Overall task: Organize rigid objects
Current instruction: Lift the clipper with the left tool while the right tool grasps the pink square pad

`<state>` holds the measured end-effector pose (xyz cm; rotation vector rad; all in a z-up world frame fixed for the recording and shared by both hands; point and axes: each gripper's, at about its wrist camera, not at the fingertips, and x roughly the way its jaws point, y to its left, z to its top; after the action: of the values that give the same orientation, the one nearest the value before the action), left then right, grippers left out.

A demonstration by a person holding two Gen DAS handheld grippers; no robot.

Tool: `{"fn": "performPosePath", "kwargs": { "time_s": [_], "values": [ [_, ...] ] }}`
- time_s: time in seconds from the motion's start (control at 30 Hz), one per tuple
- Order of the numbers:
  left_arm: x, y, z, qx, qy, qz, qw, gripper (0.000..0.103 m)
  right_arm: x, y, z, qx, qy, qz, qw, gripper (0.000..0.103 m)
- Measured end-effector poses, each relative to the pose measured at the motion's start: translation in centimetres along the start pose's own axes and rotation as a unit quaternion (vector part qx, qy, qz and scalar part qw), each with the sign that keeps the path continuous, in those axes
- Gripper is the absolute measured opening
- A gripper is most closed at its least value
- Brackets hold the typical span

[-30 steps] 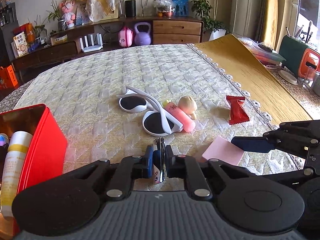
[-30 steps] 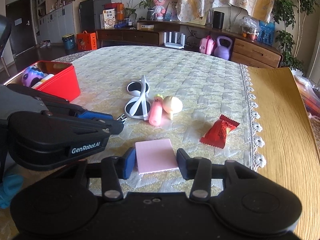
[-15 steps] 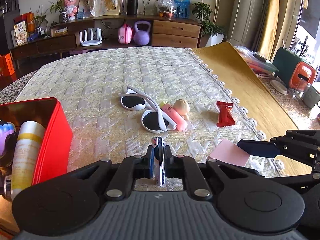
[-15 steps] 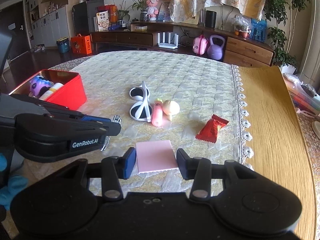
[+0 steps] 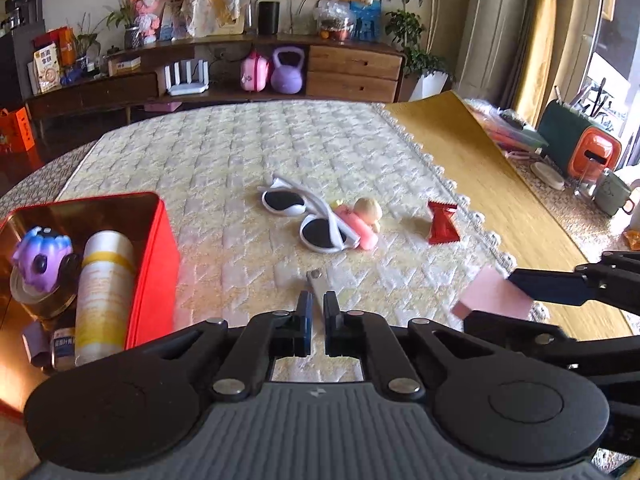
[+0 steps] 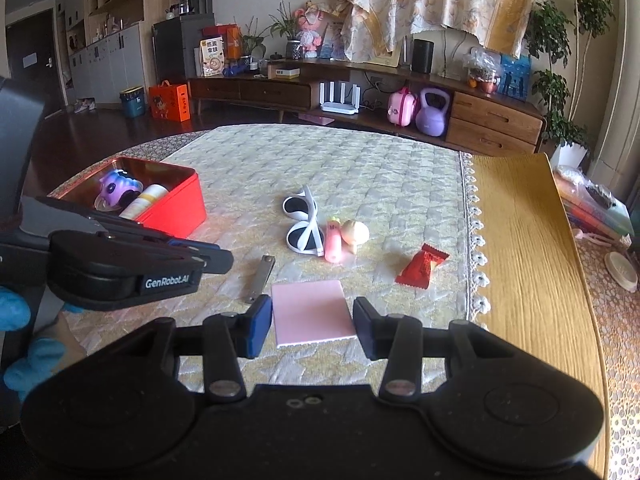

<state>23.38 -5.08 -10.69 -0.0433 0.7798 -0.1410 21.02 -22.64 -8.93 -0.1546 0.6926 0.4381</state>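
Observation:
A metal nail clipper (image 5: 317, 285) (image 6: 261, 278) lies on the quilted cloth just ahead of my left gripper (image 5: 314, 314), whose jaws stand a little apart and hold nothing. My right gripper (image 6: 308, 322) is open, its fingers either side of a pink notepad (image 6: 310, 313) (image 5: 494, 294) that lies on the cloth. White sunglasses (image 5: 306, 220) (image 6: 303, 222), a pink tube (image 6: 333, 240), a small peach toy (image 6: 355, 233) and a red candy wrapper (image 6: 421, 266) (image 5: 441, 224) lie in the middle. A red tin (image 5: 160, 256) (image 6: 182, 204) at the left holds a purple toy and a white bottle.
The quilted cloth ends at a lace edge (image 6: 476, 240); bare wood tabletop (image 6: 528, 264) lies to the right. Cups and an orange holder (image 5: 596, 156) stand far right. A sideboard (image 6: 400, 96) with a kettlebell is behind the table.
My left gripper has opened a little and drawn back; the nail clipper it held now lies on the cloth. Both grippers have pulled back and up. The right gripper stays open.

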Motion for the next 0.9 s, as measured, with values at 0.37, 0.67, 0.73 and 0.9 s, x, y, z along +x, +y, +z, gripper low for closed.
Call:
{"fn": "performPosePath", "kwargs": {
  "time_s": [0.37, 0.67, 0.73, 0.9],
  "values": [
    [3.7, -0.1, 0.0, -0.016, 0.039, -0.006, 0.9991, 0.010, 1.7, -1.7, -1.9, 0.026, 0.022, 0.011, 0.999, 0.044],
    [5.4, -0.6, 0.8, -0.023, 0.024, -0.004, 0.9994, 0.037, 2.9, -3.0, -3.0, 0.042, 0.031, 0.021, 0.998, 0.044],
    [5.9, -0.7, 0.8, -0.024, 0.027, 0.008, 0.9993, 0.052, 3.1, -3.2, -3.1, 0.044, 0.031, 0.022, 0.998, 0.044],
    [6.6, -1.0, 1.1, -0.017, 0.022, 0.026, 0.9993, 0.051, 3.3, -3.4, -3.5, 0.049, 0.035, 0.024, 0.998, 0.044]
  ]
}}
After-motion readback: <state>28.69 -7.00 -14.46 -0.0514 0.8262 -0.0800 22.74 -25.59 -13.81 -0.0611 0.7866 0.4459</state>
